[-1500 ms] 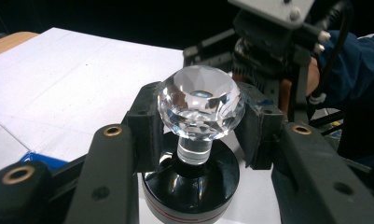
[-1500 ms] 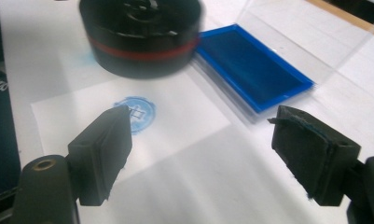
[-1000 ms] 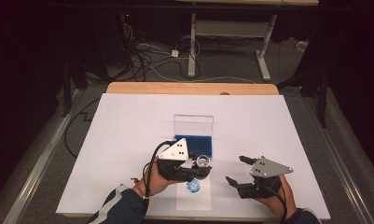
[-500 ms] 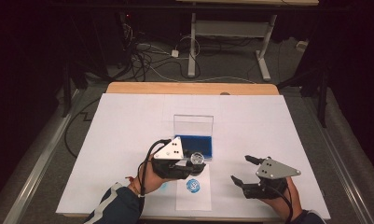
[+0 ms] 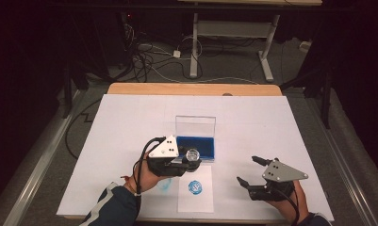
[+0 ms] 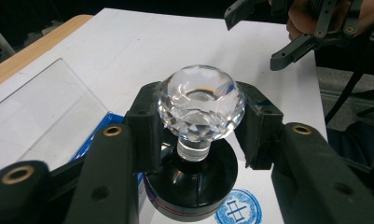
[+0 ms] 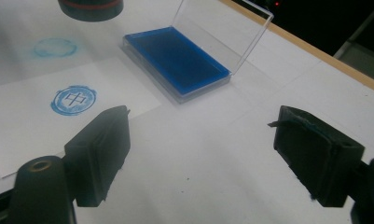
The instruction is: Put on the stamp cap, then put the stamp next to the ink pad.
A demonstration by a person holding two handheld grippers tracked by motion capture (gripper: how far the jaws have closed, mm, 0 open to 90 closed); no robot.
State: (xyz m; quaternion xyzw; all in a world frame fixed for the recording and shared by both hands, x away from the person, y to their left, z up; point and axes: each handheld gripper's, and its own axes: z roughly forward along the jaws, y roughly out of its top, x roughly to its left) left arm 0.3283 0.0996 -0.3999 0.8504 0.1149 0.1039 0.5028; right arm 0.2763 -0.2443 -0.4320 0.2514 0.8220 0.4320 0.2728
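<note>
The left gripper (image 5: 189,162) holds a stamp (image 6: 201,109) with a clear, shiny knob on top and a round black base. Its two fingers (image 6: 145,123) squeeze the knob from both sides. In the left gripper view the black base hangs just above the white paper (image 5: 195,188), right next to a round blue stamp mark (image 5: 194,186). In the high view the stamp (image 5: 193,154) sits between the blue ink pad and the paper, close to the front edge of the pad.

The ink pad (image 5: 196,145) lies in a clear box near the middle of the counter (image 5: 130,122). Its clear lid (image 5: 195,126) stands up behind it. In the right gripper view the pad (image 7: 175,58) looks deep blue, and the paper (image 7: 45,126) with the round blue mark (image 7: 73,100) lies in front of it. A pale blue smudge (image 7: 54,46) shows on the counter beside the paper.

The right gripper (image 5: 250,170) is off to the right, well apart from the stamp and the pad. Its fingers (image 7: 100,140) are spread wide and have just been opening a bit more. Nothing is between them but the bare white counter
</note>
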